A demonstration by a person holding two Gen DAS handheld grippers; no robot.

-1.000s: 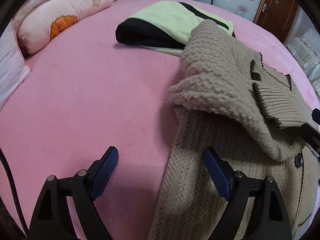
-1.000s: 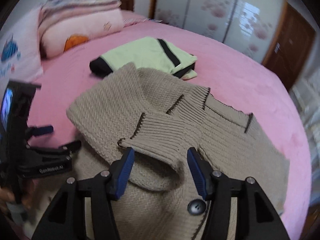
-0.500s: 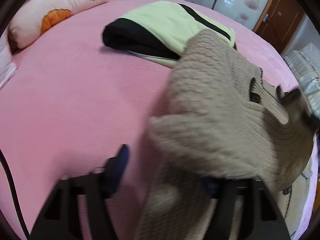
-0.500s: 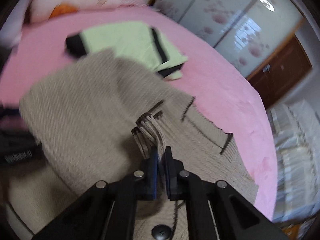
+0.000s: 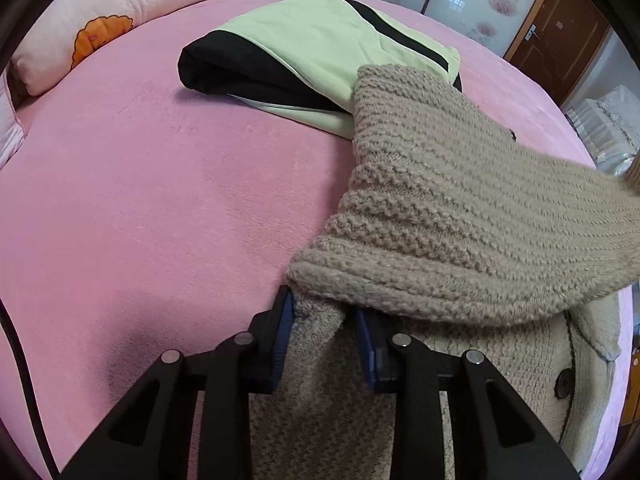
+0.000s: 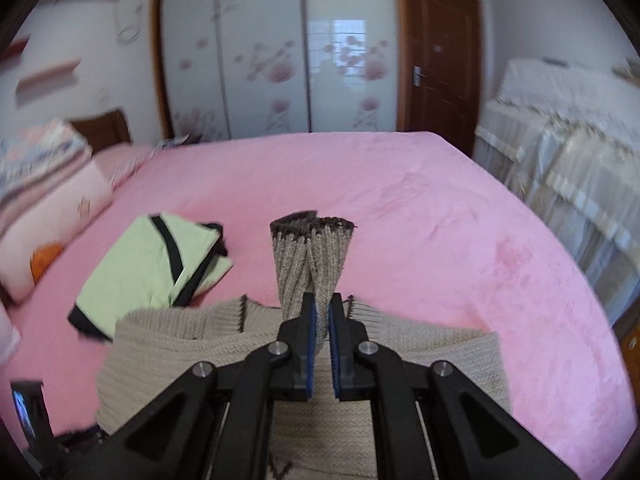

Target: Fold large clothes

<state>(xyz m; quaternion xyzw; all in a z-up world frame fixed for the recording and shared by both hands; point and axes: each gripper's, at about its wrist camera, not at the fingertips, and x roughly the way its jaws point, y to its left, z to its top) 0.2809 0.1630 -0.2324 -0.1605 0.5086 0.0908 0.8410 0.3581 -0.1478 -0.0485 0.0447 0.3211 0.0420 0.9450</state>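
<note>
**Both grippers on the beige cardigan, one cuff lifted**

The beige knit cardigan (image 5: 460, 216) lies on the pink bedspread (image 5: 140, 200), near the person's side of the bed, with its body flat and one sleeve drawn up and across it. In the left wrist view that sleeve stretches as a thick ribbed band from the lower middle toward the right edge, and a dark button (image 5: 564, 380) shows on the flat part below it.

The right gripper (image 6: 322, 320) has its jaws pressed together on the ribbed cuff (image 6: 310, 252) of the sleeve. The cuff stands up out of the blue pads, bunched and twisted, its dark-trimmed end fanning open above the fingertips. The rest of the cardigan (image 6: 168, 344) spreads below and to both sides of the gripper.

The left gripper (image 5: 326, 320) points steeply down at the cardigan's left edge. Its jaws are closing, now narrow, with a fold of knit between the blue pads; the left pad touches the fabric, while the right pad is partly hidden under the overhanging sleeve, so a firm pinch cannot be confirmed.

Beyond the cardigan, a folded light green garment with black trim (image 5: 320, 48) lies on the bedspread, its near edge under the sleeve in the left view. A pink pillow with an orange print (image 5: 104, 32) sits at the head of the bed. Sliding wardrobe doors with flower prints (image 6: 272, 52) and a brown door (image 6: 440, 64) stand behind.
</note>
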